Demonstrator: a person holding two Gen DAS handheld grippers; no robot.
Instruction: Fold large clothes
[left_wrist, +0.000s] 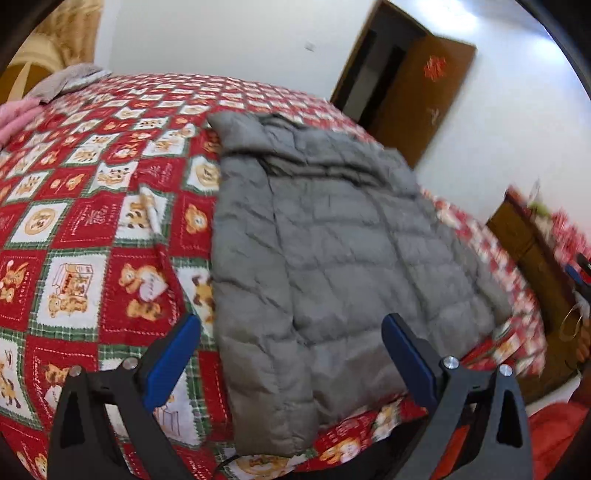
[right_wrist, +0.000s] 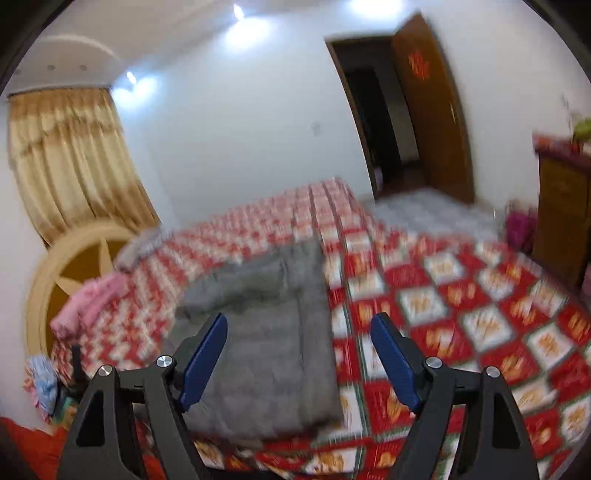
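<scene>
A grey jacket (left_wrist: 325, 258) is lying folded on the quilt (left_wrist: 92, 221); both grippers, left (left_wrist: 291, 328) and right (right_wrist: 299, 328), are hovering near it, fingers wide, holding nothing.

White walls (right_wrist: 240, 147), white ceiling with bright spot lights (right_wrist: 239, 13). Gold pleated curtain (right_wrist: 70, 158) left, above round cream-and-brown headboard (right_wrist: 70, 273). Brown wooden door (right_wrist: 432, 110) ajar, red ornament on it, dark room beyond. Bed (left_wrist: 92, 221) under red patchwork quilt with bear prints. Wooden cabinet (right_wrist: 561, 214) at right. Pale floor (right_wrist: 432, 210) near doorway.
</scene>
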